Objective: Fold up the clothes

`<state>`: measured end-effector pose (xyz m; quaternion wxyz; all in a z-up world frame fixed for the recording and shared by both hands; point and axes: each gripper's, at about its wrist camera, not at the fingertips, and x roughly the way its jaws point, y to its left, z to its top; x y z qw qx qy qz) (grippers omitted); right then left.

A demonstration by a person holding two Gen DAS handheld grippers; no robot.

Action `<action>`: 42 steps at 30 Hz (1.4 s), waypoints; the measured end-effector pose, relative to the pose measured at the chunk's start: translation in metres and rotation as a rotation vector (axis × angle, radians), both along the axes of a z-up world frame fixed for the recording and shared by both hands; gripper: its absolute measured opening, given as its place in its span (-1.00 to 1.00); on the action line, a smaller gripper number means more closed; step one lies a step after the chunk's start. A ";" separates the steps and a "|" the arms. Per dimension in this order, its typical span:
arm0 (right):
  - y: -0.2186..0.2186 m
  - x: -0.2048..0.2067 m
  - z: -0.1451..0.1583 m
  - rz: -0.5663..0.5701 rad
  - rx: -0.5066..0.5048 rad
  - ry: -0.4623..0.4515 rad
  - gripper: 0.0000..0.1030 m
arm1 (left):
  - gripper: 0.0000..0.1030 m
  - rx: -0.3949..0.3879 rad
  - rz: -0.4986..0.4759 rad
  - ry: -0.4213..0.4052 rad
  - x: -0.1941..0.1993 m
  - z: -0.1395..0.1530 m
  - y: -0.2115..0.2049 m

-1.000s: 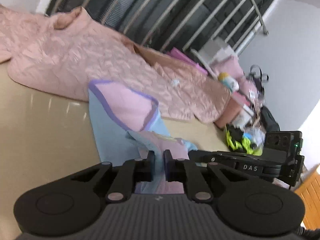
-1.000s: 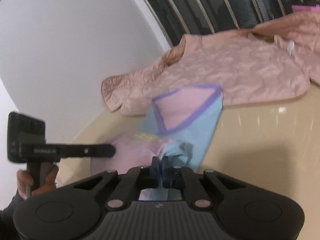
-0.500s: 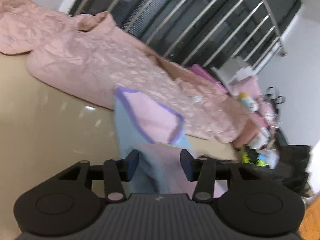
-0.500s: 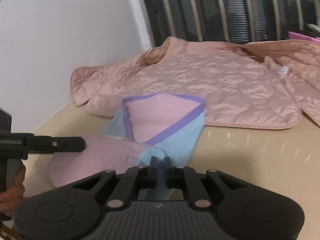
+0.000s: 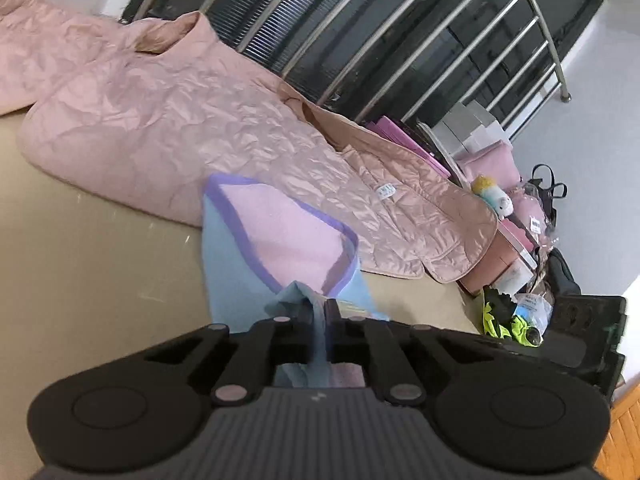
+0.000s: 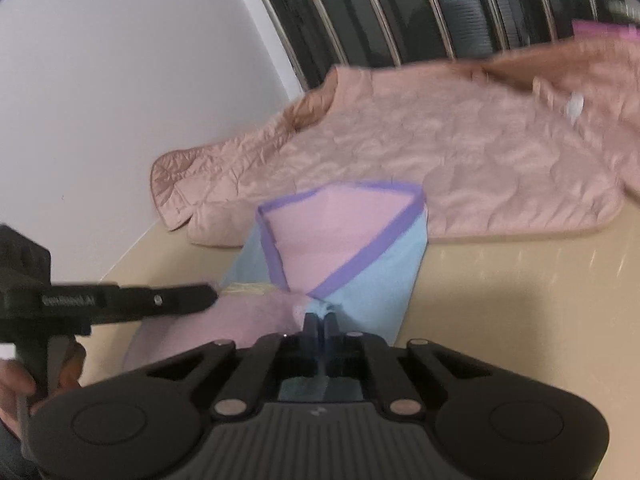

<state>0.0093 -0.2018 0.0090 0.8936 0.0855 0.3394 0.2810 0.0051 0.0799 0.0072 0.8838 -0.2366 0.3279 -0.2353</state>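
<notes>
A soft, matt, fleecy cloth was seen in the blue and pink garment (image 5: 276, 240), edged with a violet knitted band. The pink jacket (image 5: 192, 120) was made of quilted fabric with a satin sheen, finely crinkled. The beige table (image 5: 80, 280) was shown smooth and glossy, with light reflected on it. The left gripper (image 5: 319, 312) and the right gripper (image 6: 319, 322) were formed of matt black plastic, ribbed at the body. The railing bars (image 5: 440, 40) were of polished metal.

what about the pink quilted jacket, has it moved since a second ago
no. the pink quilted jacket still lies along the window bars, its hem under the purple-trimmed corner of the blue garment; only the view shifted.
</notes>
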 end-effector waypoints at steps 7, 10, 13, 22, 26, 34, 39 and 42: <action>-0.005 -0.003 0.007 -0.065 -0.051 -0.035 -0.80 | -0.02 0.115 0.077 0.023 -0.011 0.004 0.004; -0.013 -0.030 0.025 -0.043 -0.031 -0.115 -0.78 | -0.03 0.197 0.084 -0.088 -0.050 0.027 0.006; -0.007 -0.049 0.027 0.046 -0.018 -0.106 -0.78 | -0.05 0.284 -0.018 -0.220 -0.087 0.041 -0.025; 0.010 -0.057 0.000 0.044 -0.054 -0.037 -0.83 | -0.80 0.288 -0.036 -0.068 -0.077 0.010 -0.038; 0.000 -0.064 0.012 0.021 -0.025 -0.060 -0.74 | -0.12 0.263 -0.014 -0.100 -0.087 0.016 -0.024; -0.002 -0.060 0.016 0.043 -0.086 -0.070 -0.48 | 0.12 0.235 0.049 -0.035 -0.051 0.026 0.007; -0.009 -0.009 0.055 0.004 -0.090 -0.165 0.03 | 0.37 0.254 0.097 -0.011 0.038 0.040 0.011; -0.006 0.055 0.054 -0.023 -0.132 -0.097 -0.01 | 0.35 0.342 0.119 0.036 0.090 0.035 0.003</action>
